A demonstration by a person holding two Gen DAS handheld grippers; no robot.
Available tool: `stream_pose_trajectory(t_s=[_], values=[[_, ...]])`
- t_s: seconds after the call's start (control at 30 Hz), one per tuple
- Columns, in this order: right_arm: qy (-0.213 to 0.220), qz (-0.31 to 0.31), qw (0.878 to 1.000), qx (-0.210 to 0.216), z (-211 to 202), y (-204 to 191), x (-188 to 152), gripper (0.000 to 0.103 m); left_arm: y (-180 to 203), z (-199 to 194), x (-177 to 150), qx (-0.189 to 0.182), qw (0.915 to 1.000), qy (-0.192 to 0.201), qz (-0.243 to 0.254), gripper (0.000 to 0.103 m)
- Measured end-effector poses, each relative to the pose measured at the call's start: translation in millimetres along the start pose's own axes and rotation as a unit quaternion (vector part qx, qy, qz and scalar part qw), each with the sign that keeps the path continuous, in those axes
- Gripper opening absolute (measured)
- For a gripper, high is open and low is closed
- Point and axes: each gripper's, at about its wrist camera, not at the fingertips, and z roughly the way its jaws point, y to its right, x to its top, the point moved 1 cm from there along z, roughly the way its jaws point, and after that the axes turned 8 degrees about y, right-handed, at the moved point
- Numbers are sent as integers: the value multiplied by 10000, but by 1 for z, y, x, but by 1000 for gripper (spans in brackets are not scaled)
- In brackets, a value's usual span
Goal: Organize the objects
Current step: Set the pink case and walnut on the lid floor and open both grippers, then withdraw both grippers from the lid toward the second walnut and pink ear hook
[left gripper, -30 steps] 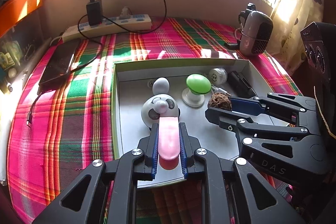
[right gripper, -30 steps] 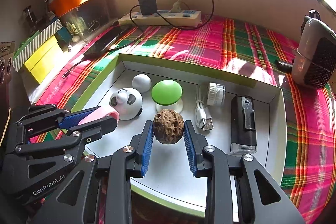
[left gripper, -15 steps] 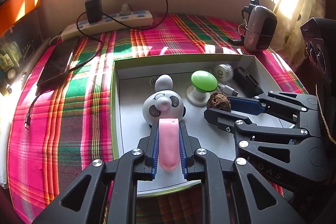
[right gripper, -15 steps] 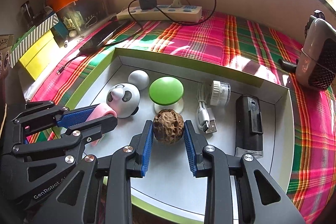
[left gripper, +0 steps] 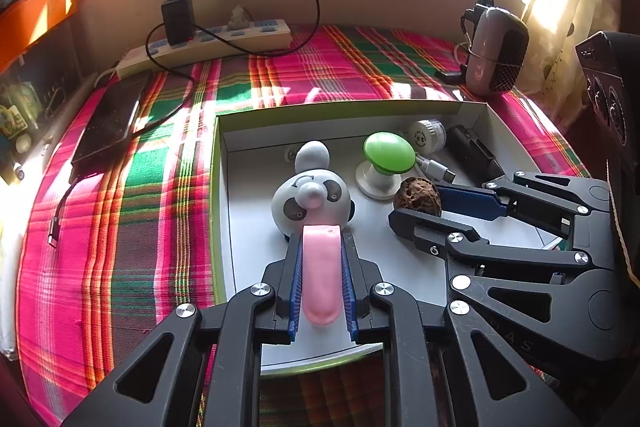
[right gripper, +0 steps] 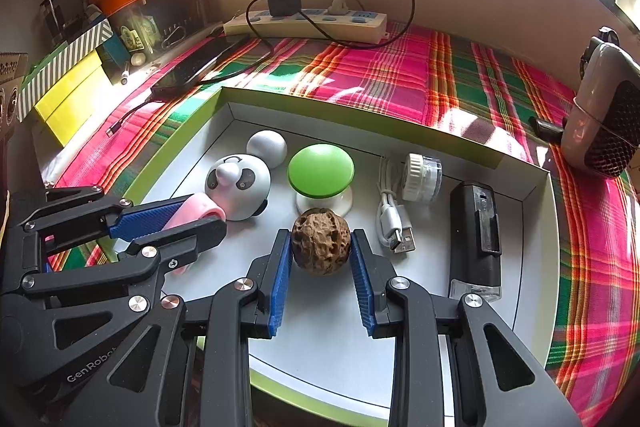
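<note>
A white tray with a green rim [left gripper: 218, 187] [right gripper: 192, 131] lies on the plaid cloth. Over its near part, my left gripper [left gripper: 321, 239] [right gripper: 204, 213] is shut on a pink tongue-shaped piece [left gripper: 320, 275] [right gripper: 196, 211], whose tip sits just in front of a panda-faced toy [left gripper: 312, 203] [right gripper: 240, 187]. To the right, my right gripper [right gripper: 320, 235] [left gripper: 416, 205] is shut on a brown wrinkled walnut [right gripper: 320, 247] [left gripper: 418, 191], close to the tray floor. Behind the walnut stands a green mushroom-shaped knob [right gripper: 320, 169] [left gripper: 388, 153].
The tray also holds a white ball [right gripper: 267, 149], a white USB cable [right gripper: 390, 211], a round white cap [right gripper: 422, 173] and a black device [right gripper: 476, 231]. On the cloth are a phone [left gripper: 108, 119], a power strip [right gripper: 304, 21] and a small heater [right gripper: 600, 115]. Boxes [right gripper: 68, 99] line the left.
Both grippers keep their holds on the pink piece and the walnut. The views have shifted only slightly; nothing in the tray has moved.
</note>
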Motion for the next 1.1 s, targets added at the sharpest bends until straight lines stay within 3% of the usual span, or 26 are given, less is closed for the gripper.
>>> stream_pose_trajectory(t_s=[0.4, 1.1], values=[[26, 18, 10000, -95, -2, 0, -1, 31, 2, 1, -1, 6, 10000, 0, 43, 17], [146, 156, 9995, -219, -16, 3, -3, 45, 2, -12, -3, 28, 10000, 62, -30, 27]])
